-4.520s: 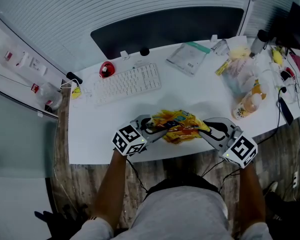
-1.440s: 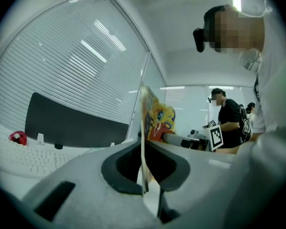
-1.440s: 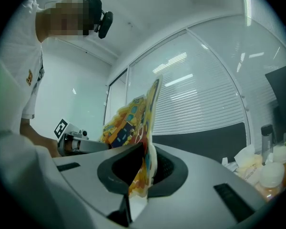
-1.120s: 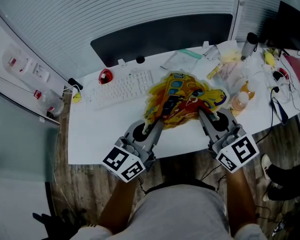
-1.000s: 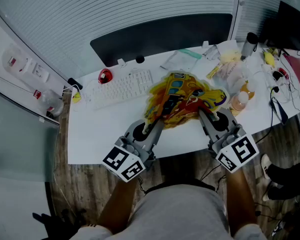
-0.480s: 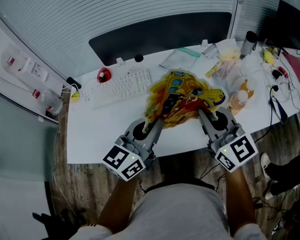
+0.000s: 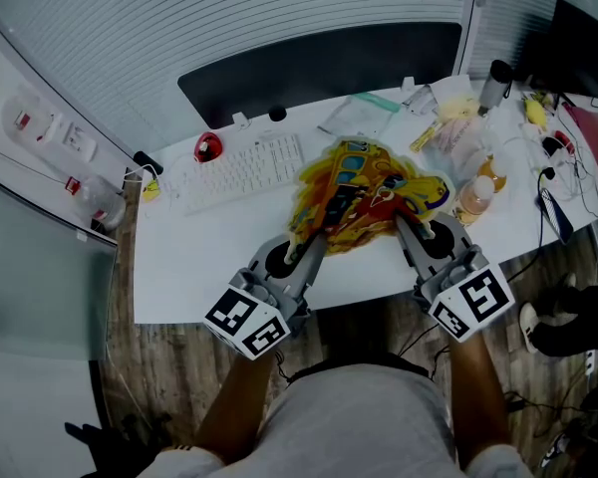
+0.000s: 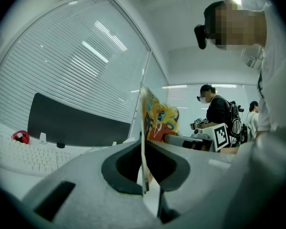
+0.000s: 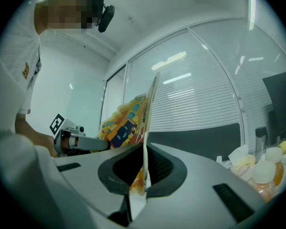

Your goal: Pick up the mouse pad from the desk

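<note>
Lifting looks done: left gripper (image 7: 314,240) and right gripper (image 7: 402,226) both clamp the mouse pad (image 7: 364,192) mid-frame, above the desk (image 7: 204,259); next, hold steady.

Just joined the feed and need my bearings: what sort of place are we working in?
Most likely an office. A white desk carries a keyboard and a red mouse, and slatted blinds cover the glass wall behind it.

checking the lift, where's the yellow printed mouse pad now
Head view centre: yellow printed mouse pad held between left gripper and right gripper, above the white desk, right of the white keyboard.
</note>
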The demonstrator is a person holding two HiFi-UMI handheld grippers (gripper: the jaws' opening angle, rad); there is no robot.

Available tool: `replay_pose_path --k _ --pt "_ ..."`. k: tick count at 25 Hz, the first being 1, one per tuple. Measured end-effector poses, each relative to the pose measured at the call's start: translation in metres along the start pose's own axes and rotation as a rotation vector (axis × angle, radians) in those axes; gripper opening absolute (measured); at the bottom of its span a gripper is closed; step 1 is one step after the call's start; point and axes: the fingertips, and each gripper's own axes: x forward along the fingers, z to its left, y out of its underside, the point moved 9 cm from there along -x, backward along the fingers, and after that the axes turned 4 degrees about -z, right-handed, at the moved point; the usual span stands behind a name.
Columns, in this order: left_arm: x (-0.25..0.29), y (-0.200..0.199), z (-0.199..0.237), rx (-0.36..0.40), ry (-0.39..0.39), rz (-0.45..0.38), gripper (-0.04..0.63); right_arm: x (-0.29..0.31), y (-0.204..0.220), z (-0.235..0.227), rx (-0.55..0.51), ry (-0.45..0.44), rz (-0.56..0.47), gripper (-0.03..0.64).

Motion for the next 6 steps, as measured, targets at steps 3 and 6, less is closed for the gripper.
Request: replay_pose_path --k 3,6 --pt "0.0001 -0.0006 -0.0001 0.001 0.002 0.003 0.023 0.0 -0.0004 0.0003 0.002 0.001 0.001 0.02" --pt "0.0003 -0.002 -0.0001 0.001 0.004 0.005 0.023 0.0002 -0.0012 0.0005 0.004 0.003 0.004 0.02"
